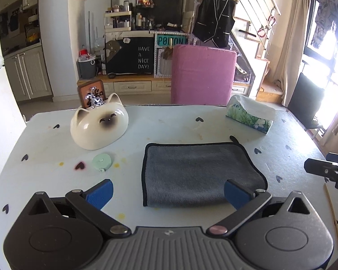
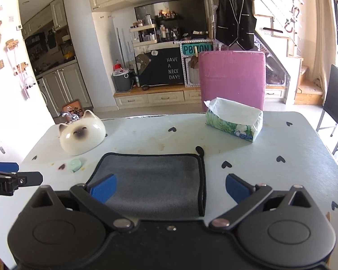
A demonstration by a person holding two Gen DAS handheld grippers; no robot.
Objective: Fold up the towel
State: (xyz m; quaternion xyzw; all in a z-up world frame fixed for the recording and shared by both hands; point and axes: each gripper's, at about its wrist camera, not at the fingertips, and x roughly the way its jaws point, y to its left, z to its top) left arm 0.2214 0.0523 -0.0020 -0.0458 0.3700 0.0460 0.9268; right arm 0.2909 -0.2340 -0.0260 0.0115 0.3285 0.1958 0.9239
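Left wrist: folded towel [image 1: 198,175] between spread fingers [image 1: 100,193]

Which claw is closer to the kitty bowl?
Left. The left gripper is over the towel's left edge, nearer the kitty bowl; the right gripper is over the towel's right edge.

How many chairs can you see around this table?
2. A pink chair stands at the table's far edge, behind the tissue pack. A black chair stands off its right side. Others may be out of view.
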